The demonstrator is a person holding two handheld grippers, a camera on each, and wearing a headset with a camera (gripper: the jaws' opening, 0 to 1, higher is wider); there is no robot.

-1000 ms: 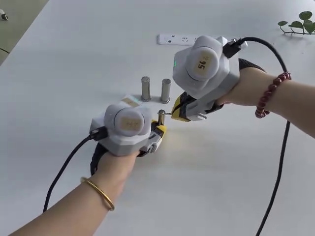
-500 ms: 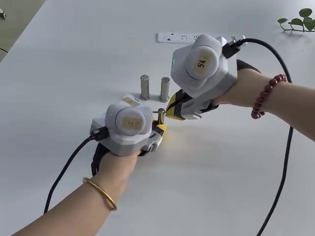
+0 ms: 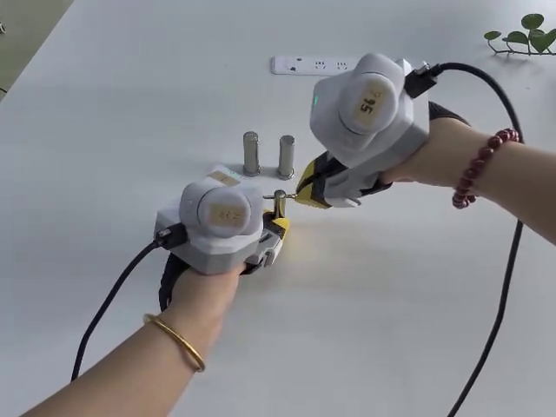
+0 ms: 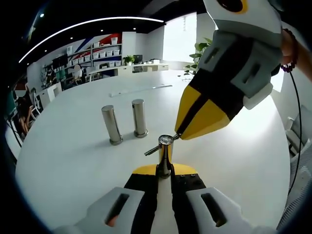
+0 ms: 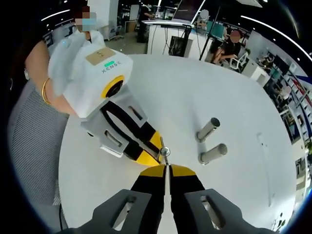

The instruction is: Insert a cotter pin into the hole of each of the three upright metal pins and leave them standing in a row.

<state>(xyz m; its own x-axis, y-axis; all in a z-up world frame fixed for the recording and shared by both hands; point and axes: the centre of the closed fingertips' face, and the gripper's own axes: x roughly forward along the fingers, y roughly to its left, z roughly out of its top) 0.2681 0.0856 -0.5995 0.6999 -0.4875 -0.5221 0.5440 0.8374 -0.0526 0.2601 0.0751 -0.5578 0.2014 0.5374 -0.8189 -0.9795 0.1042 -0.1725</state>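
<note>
Metal pins (image 4: pixel 111 124) number three; left tool (image 4: pixel 165 171) clamps one, right tool (image 5: pixel 165 166) pinches the single cotter pin (image 4: pixel 153 149).

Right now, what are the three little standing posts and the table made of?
Left post, right post and the held post: metal, probably steel, silvery and polished, with bright streaks of reflection down their sides. Table: smooth matte white, maybe laminate or painted board; the look doesn't say which.
</note>
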